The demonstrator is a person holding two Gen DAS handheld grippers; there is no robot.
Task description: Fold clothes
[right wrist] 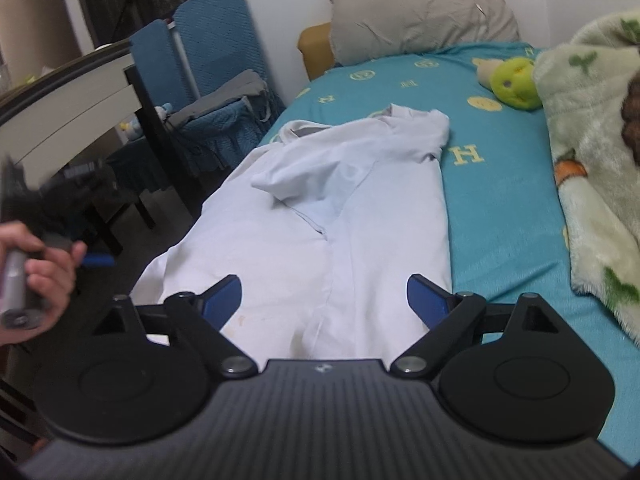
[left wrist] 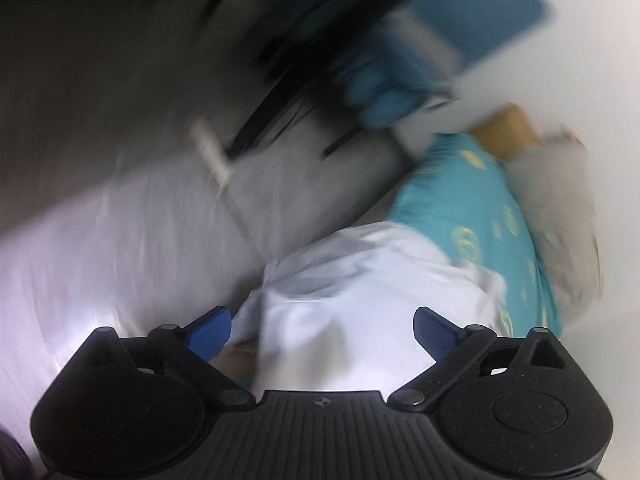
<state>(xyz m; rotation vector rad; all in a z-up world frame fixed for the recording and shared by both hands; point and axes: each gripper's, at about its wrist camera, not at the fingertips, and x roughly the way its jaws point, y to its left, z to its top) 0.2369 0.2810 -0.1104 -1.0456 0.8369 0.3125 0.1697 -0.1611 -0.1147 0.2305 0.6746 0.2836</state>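
A white garment (right wrist: 320,208) lies spread lengthwise on the teal bed sheet (right wrist: 500,200), one sleeve folded in over its chest. My right gripper (right wrist: 324,300) hovers over the garment's near end, open, with cloth below the pads and nothing pinched. The left wrist view is motion-blurred. In it the same garment (left wrist: 352,280) sits bunched at the bed's edge on the sheet (left wrist: 480,208), and my left gripper (left wrist: 322,330) stands open above it, empty. In the right wrist view a hand (right wrist: 44,276) holds that gripper at the far left, off the bed's side.
A grey pillow (right wrist: 424,20) lies at the head of the bed. A green plush toy (right wrist: 514,82) and a fleece blanket (right wrist: 600,168) take up the right side. Beside the bed stand a blue folding chair (right wrist: 216,48) and a dark table (right wrist: 140,120).
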